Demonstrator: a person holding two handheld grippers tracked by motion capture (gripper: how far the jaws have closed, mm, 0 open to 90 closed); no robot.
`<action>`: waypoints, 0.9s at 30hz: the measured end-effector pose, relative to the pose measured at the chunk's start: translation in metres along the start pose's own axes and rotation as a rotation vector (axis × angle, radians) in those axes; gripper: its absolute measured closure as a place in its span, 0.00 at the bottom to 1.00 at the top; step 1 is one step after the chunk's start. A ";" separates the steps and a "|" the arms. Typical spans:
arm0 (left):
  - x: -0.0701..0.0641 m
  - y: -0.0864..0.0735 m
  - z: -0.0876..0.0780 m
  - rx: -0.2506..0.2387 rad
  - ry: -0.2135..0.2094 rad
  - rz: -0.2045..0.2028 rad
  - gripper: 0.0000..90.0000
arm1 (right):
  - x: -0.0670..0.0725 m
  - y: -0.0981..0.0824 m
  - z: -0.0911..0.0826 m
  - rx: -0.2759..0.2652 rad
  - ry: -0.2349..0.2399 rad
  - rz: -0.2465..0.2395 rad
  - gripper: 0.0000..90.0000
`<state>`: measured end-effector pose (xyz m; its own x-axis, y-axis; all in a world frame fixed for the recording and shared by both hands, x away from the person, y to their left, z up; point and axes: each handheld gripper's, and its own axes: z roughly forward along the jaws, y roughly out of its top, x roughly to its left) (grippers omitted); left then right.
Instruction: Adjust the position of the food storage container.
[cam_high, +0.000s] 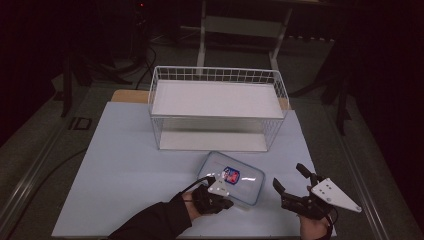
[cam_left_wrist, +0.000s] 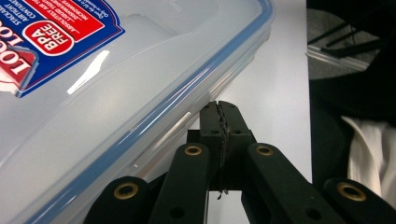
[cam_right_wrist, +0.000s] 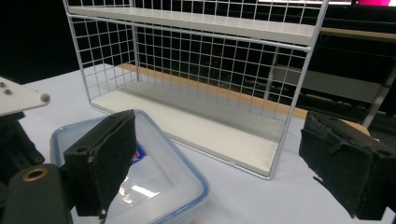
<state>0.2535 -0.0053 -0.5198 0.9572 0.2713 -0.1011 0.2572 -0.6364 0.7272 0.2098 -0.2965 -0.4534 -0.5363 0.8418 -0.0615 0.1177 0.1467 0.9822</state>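
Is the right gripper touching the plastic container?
Apart. The high view shows the right gripper open, with bare table between it and the container.

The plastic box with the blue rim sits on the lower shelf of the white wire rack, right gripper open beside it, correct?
Not quite. The plastic box lies on the table in front of the white wire rack, not on its lower shelf; the high view shows this. The right gripper is indeed open beside it.

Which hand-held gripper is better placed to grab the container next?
Right, probably. The right hand-held gripper has its jaws wide open, aimed at the container beside it. The left hand-held gripper is shut, tips against the container's edge.
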 end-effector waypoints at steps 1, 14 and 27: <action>-0.001 0.001 0.001 -0.007 -0.002 0.001 1.00 | 0.000 0.000 0.000 0.001 0.001 0.000 0.12; -0.028 0.024 0.019 0.041 0.058 0.128 1.00 | 0.001 -0.001 0.001 0.010 0.007 0.001 0.12; -0.013 0.038 0.038 0.055 0.084 0.066 1.00 | 0.000 -0.002 0.003 0.023 0.018 0.008 0.12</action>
<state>0.2554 -0.0603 -0.5164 0.9583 0.2856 0.0047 0.2032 -0.6931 0.6917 0.2125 -0.2955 -0.4561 -0.5506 0.8333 -0.0502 0.1414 0.1523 0.9782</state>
